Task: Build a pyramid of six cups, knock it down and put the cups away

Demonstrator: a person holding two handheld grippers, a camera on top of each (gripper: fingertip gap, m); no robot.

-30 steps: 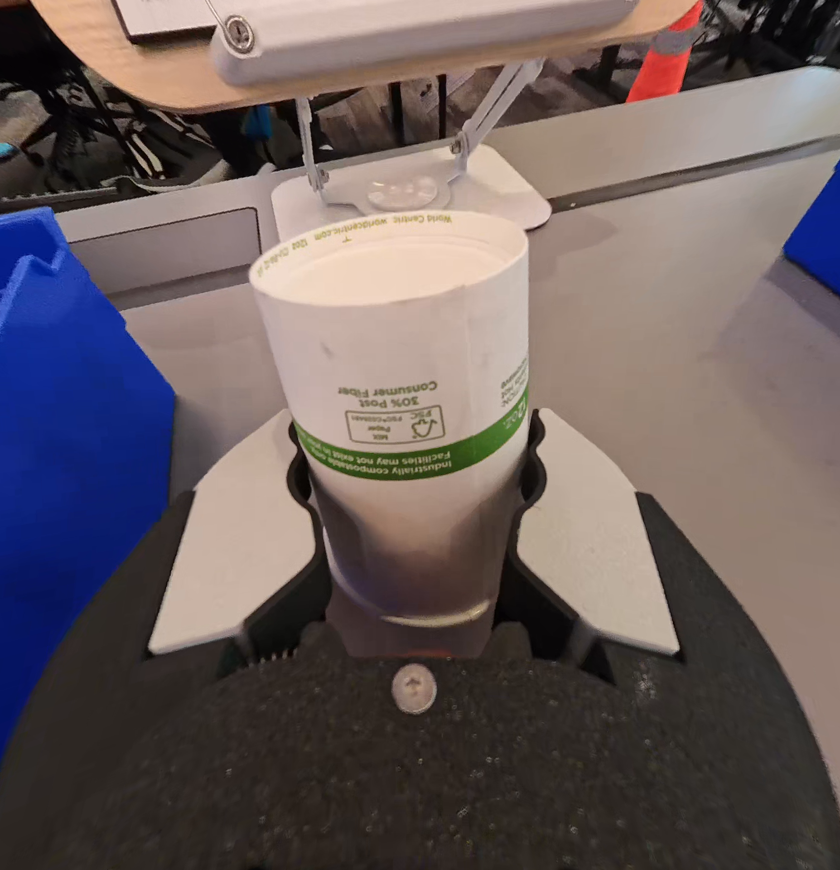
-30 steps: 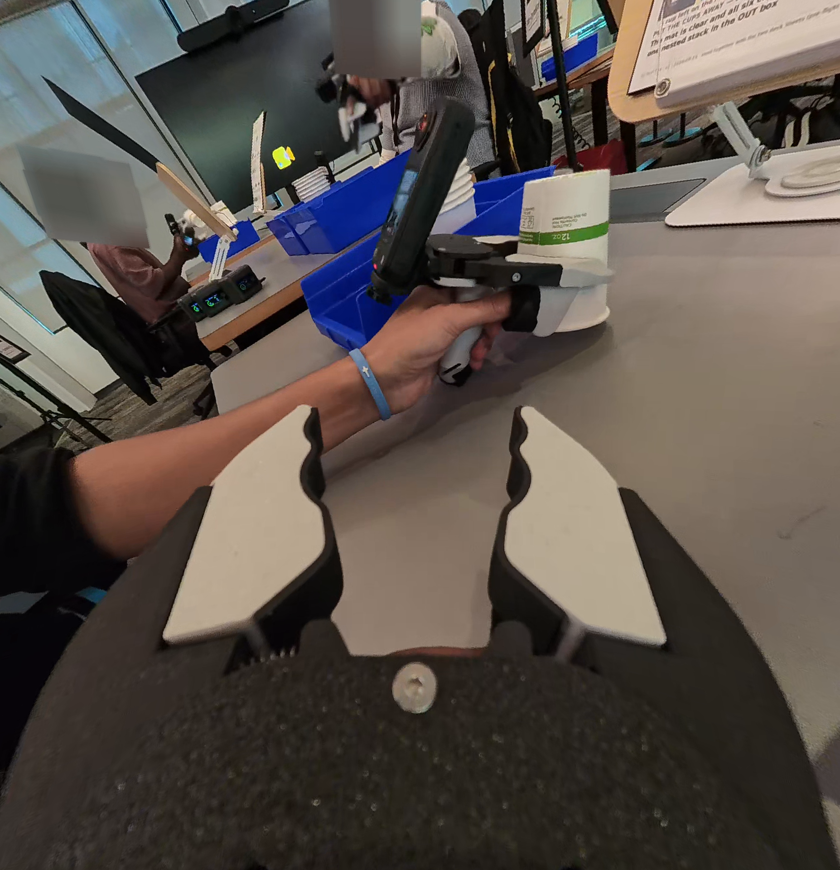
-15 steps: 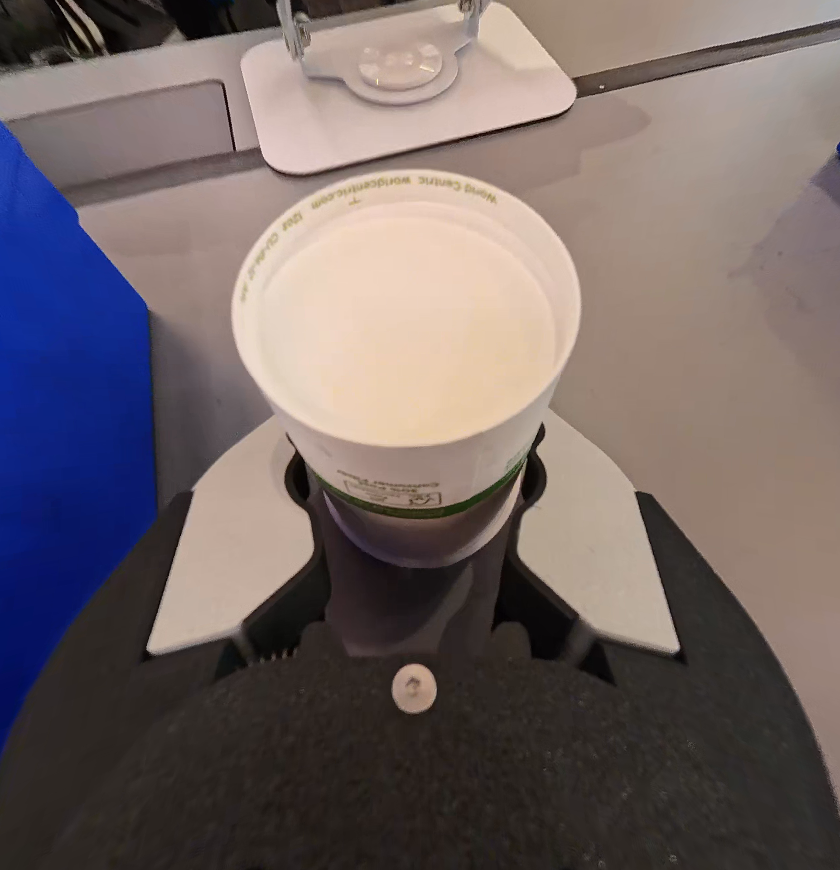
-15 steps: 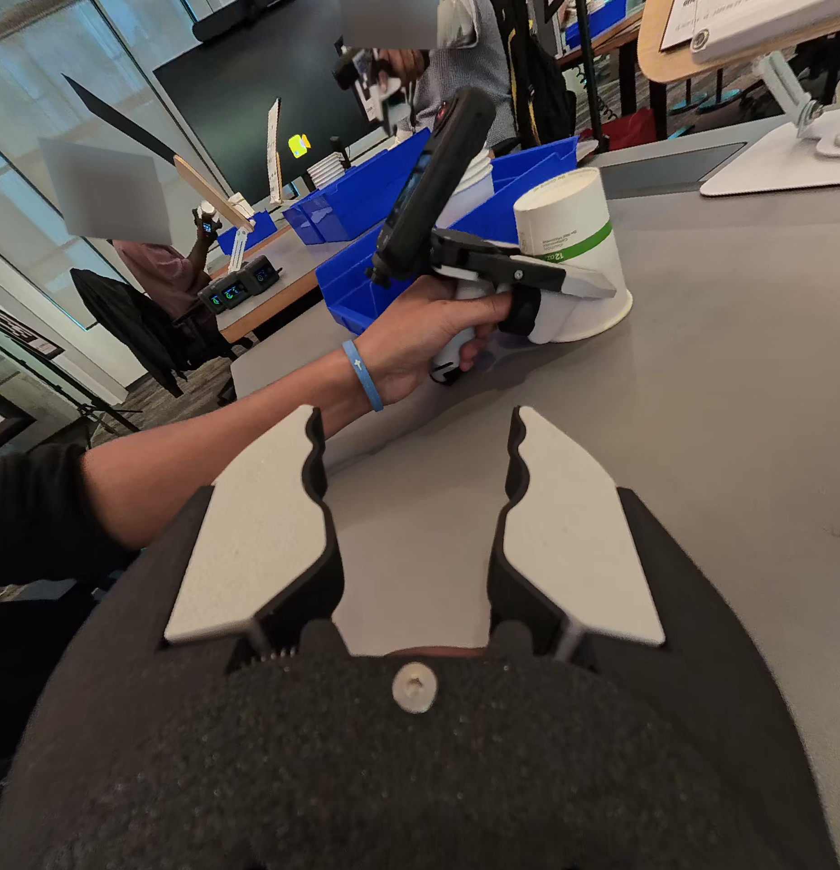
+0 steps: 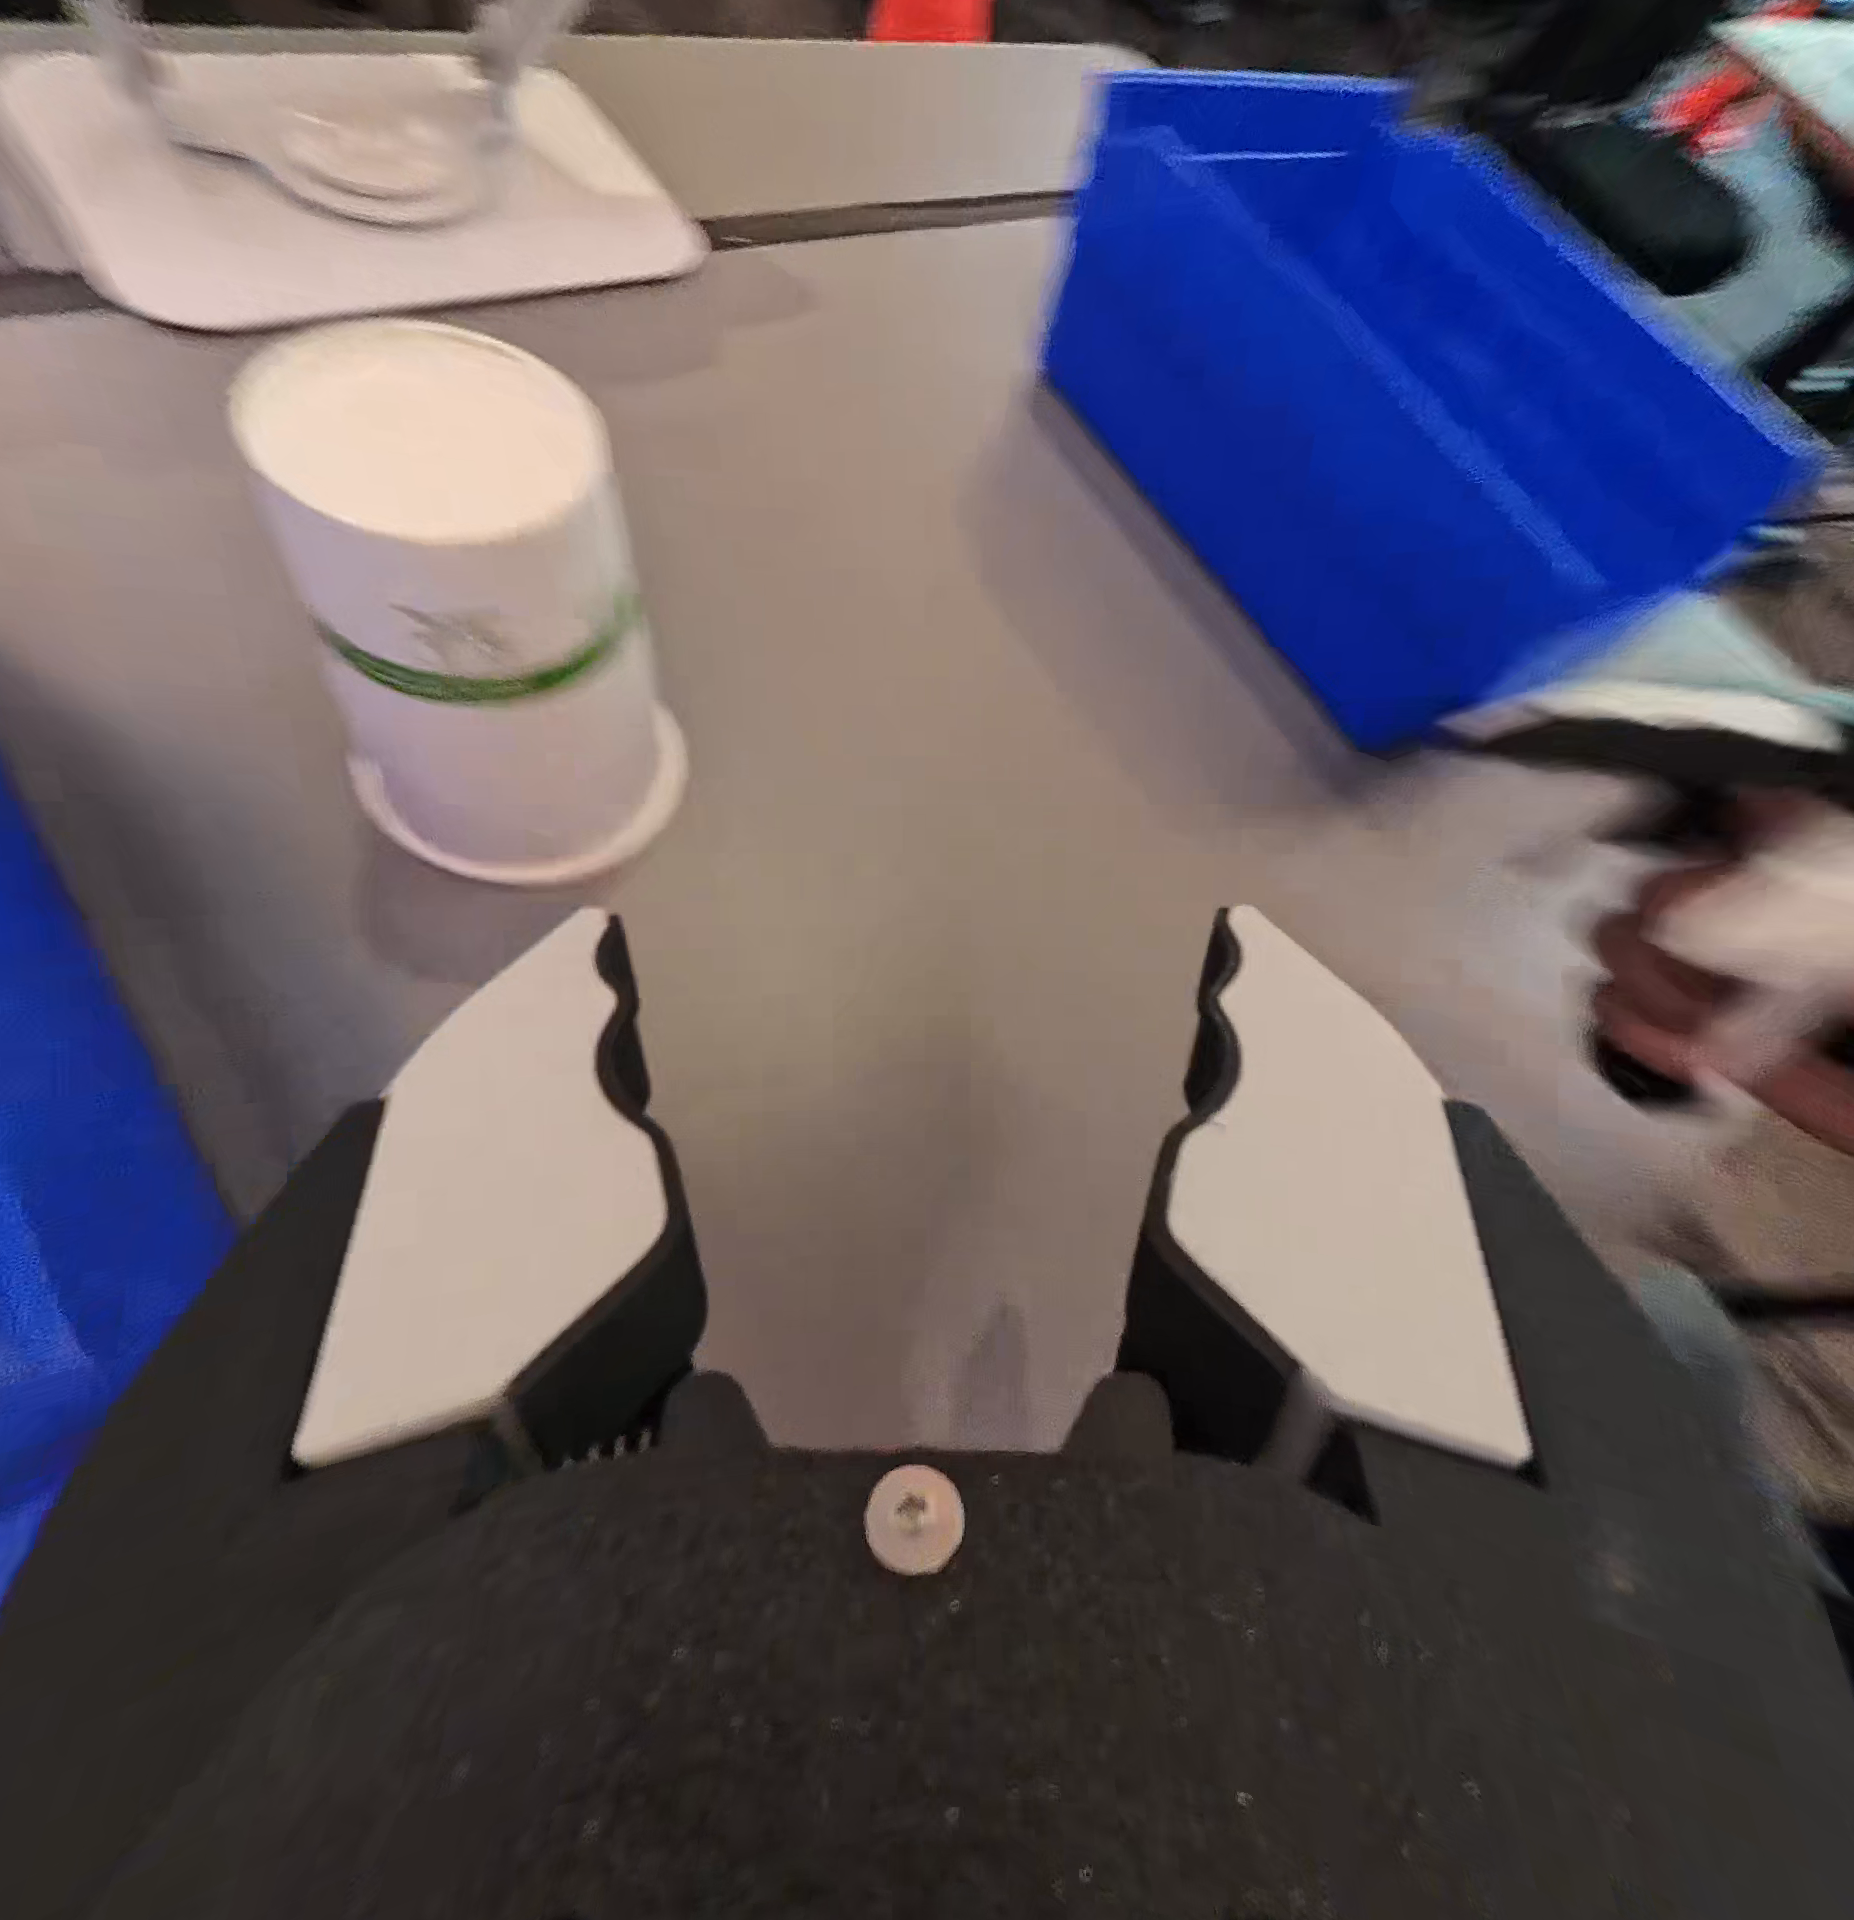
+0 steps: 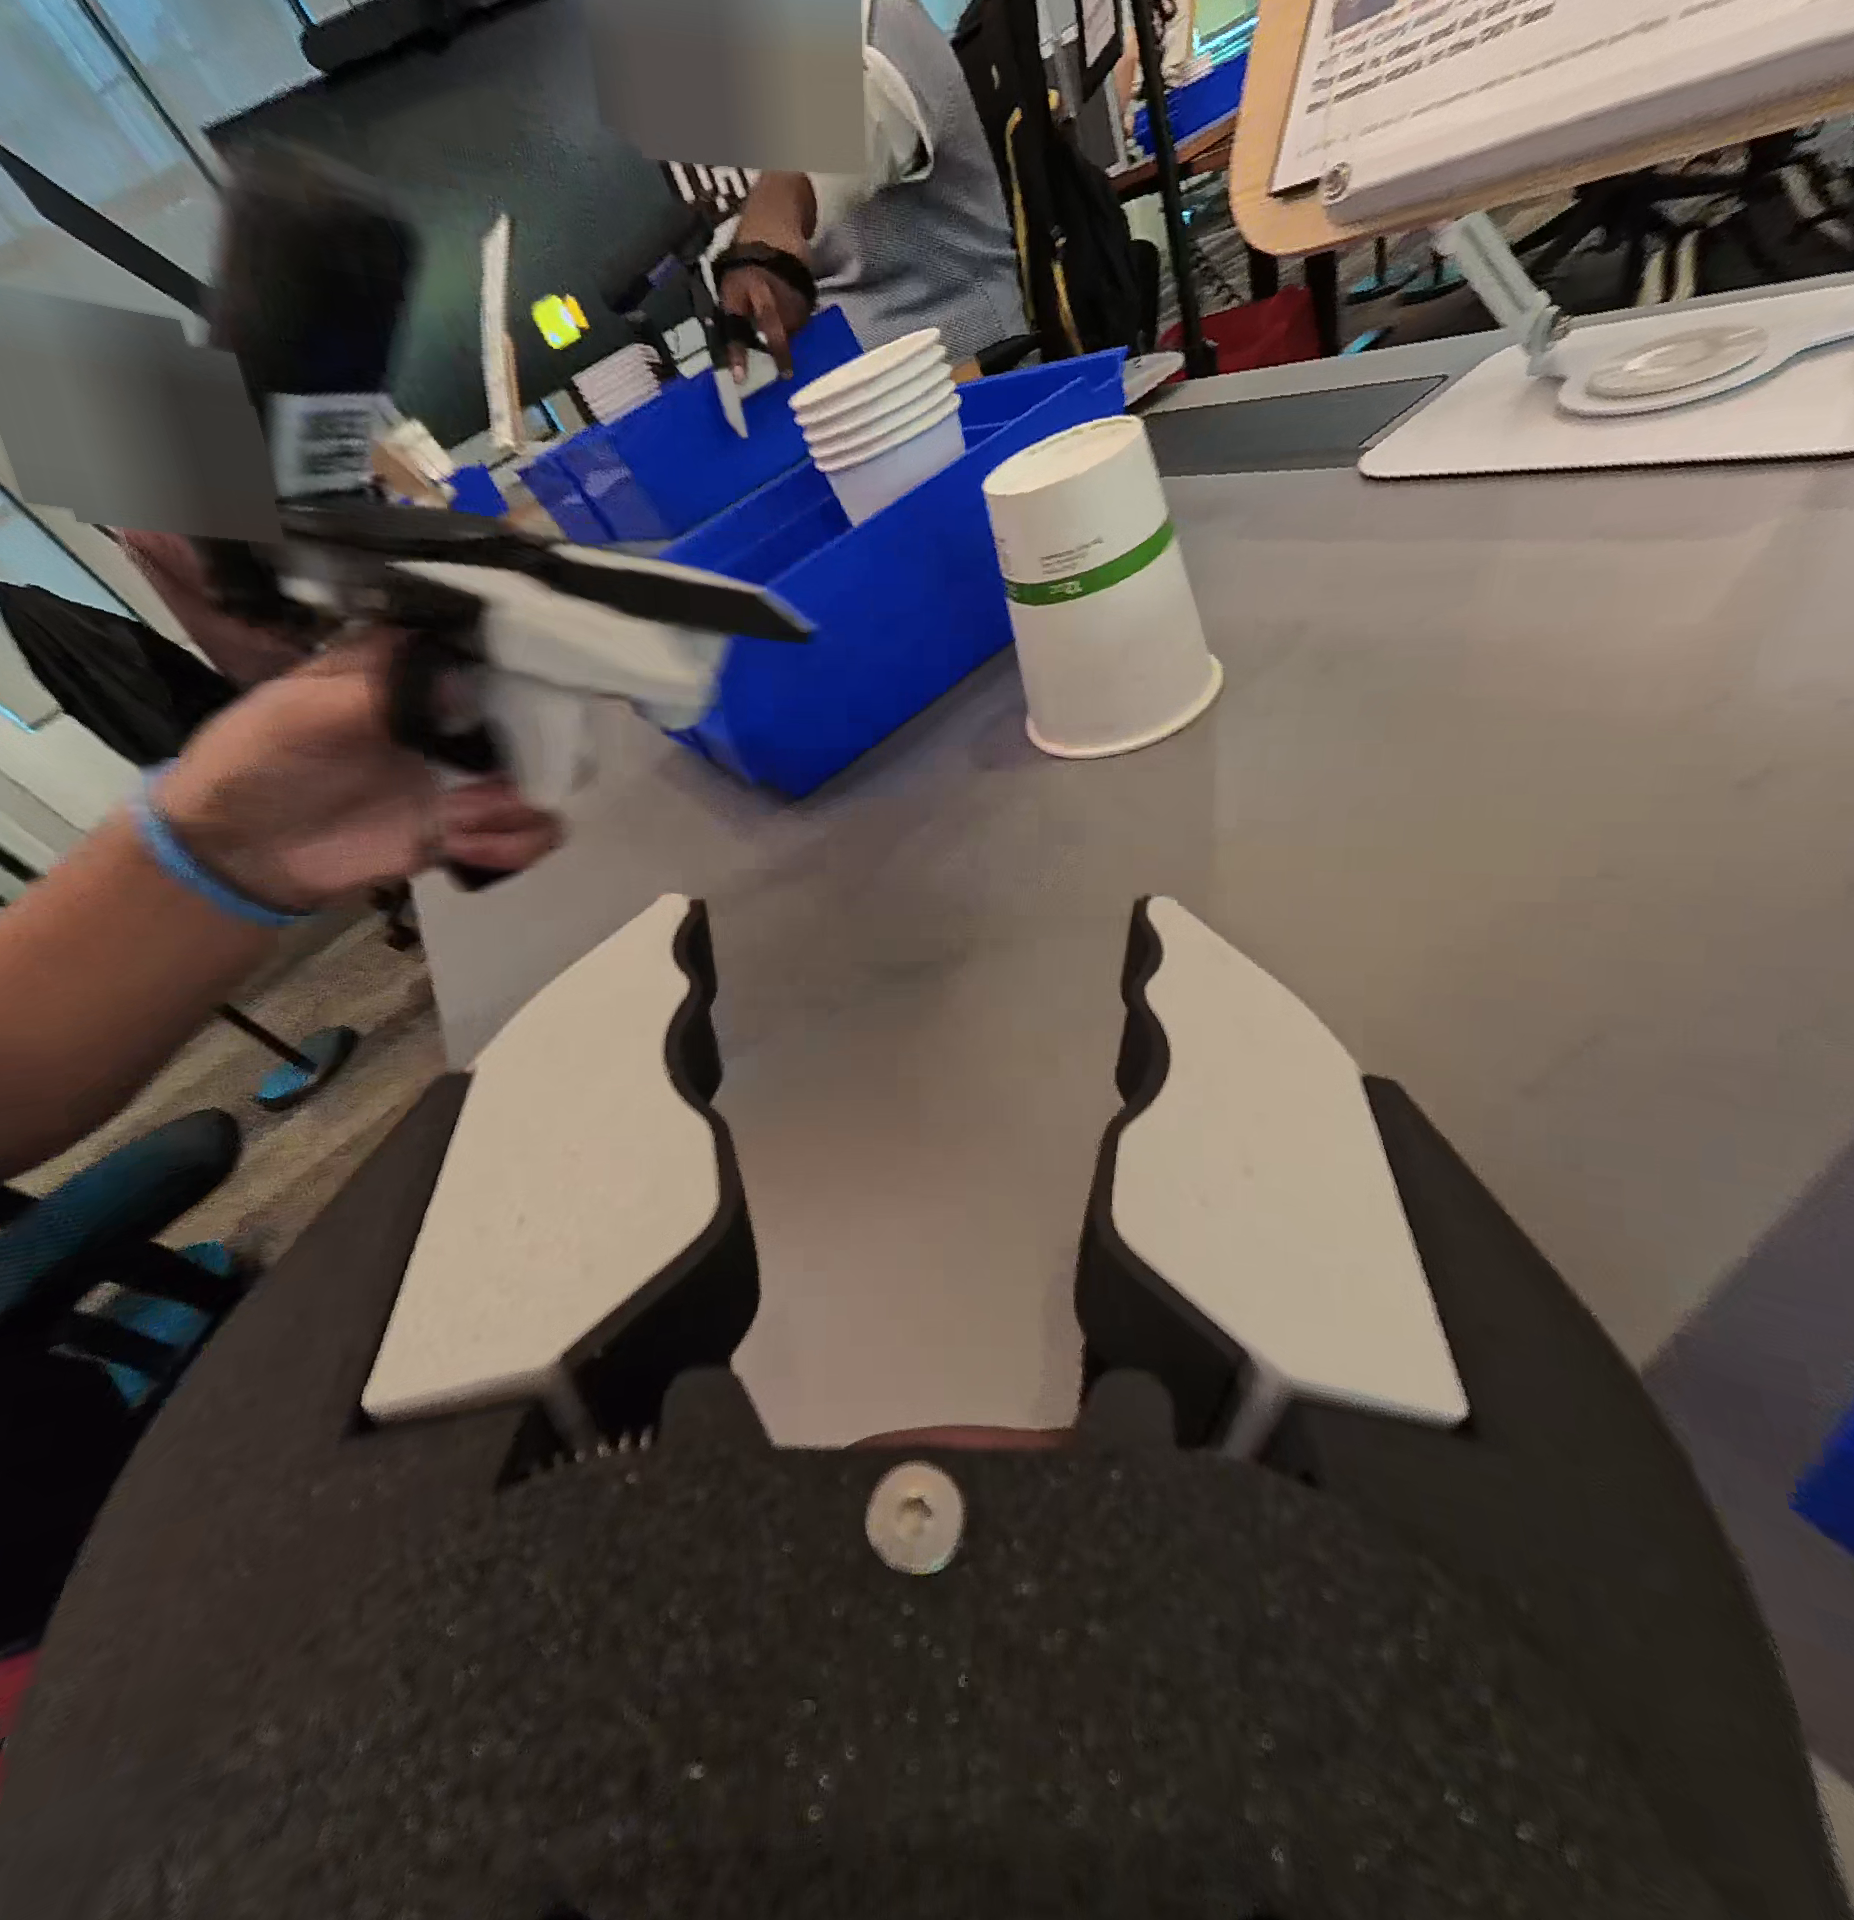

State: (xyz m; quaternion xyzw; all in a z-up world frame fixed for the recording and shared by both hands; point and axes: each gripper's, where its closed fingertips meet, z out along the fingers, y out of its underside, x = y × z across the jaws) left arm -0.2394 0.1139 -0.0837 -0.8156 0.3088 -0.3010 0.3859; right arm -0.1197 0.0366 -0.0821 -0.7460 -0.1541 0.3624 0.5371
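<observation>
A white paper cup with a green band (image 5: 466, 603) stands upside down on the grey table (image 5: 902, 727); it also shows in the right wrist view (image 6: 1099, 592). My left gripper (image 5: 912, 935) is open and empty, to the right of the cup and pulled back from it; it shows blurred in the right wrist view (image 6: 632, 623). My right gripper (image 6: 918, 914) is open and empty over the table's near part. A nested stack of several white cups (image 6: 881, 416) stands in the blue bin (image 6: 861, 623) behind the lone cup.
A second blue bin (image 5: 1401, 416) sits at the right of the table. A white stand base (image 6: 1650, 395) holds a tilted board at the back. A person (image 6: 902, 208) works at another table beyond. The table edge (image 6: 435, 935) drops off at left.
My left gripper has let go of the cup, leaving it upside down on the table, and has drawn back and swung away from it. My right gripper stays open.
</observation>
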